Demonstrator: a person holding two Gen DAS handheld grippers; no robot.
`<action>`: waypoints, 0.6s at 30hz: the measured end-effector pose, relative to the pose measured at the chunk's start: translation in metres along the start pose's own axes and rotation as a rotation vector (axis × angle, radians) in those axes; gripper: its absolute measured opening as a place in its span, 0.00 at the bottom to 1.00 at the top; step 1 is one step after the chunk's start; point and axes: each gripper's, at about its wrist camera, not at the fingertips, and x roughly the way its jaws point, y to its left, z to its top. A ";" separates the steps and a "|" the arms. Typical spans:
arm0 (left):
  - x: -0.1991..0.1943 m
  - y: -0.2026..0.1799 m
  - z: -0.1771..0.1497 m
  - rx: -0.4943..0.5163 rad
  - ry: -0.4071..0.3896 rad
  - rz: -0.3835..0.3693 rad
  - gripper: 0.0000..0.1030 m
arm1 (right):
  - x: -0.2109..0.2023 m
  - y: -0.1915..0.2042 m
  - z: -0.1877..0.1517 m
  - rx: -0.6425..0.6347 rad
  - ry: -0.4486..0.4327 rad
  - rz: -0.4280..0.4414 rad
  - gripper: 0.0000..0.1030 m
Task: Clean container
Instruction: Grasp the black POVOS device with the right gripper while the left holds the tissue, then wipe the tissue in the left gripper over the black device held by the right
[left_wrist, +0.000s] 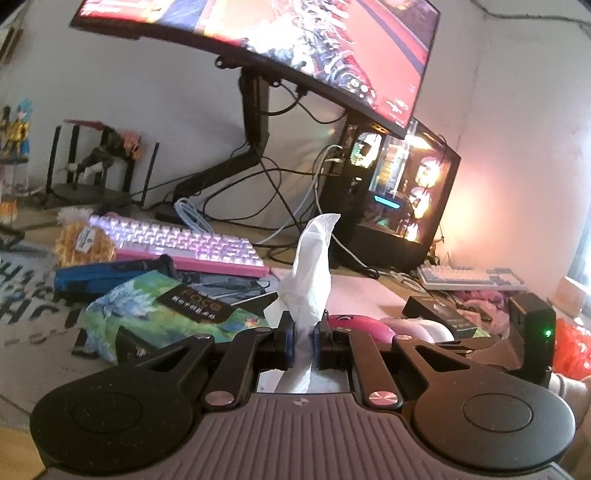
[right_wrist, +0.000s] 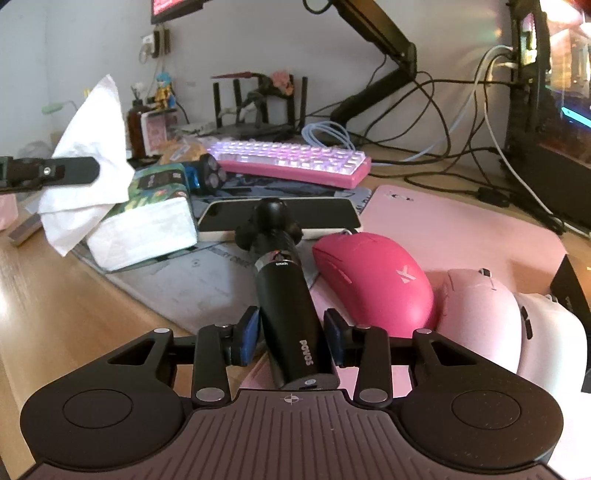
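Left gripper (left_wrist: 303, 338) clamped on crumpled white tissue (left_wrist: 312, 266), held above the desk. Right gripper (right_wrist: 291, 338) closed around black cylindrical electric shaver (right_wrist: 286, 295), apparently the thing to clean, over the pink desk mat (right_wrist: 461, 229) near the wooden desk's (right_wrist: 55, 295) front edge. Advice: keep the shaver steady and bring the tissue to its head. Only the right view shows shaver and pink mouse (right_wrist: 373, 280); only the left shows the monitor (left_wrist: 295, 48).
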 end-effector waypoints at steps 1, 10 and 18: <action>0.003 -0.003 0.002 0.017 0.003 0.000 0.13 | 0.000 0.000 0.000 0.000 -0.001 -0.001 0.41; 0.070 -0.038 0.011 0.172 0.144 0.053 0.13 | 0.000 -0.004 -0.001 -0.002 -0.004 -0.005 0.38; 0.082 -0.055 0.002 0.234 0.151 0.093 0.13 | 0.001 -0.001 -0.001 -0.018 -0.004 -0.015 0.38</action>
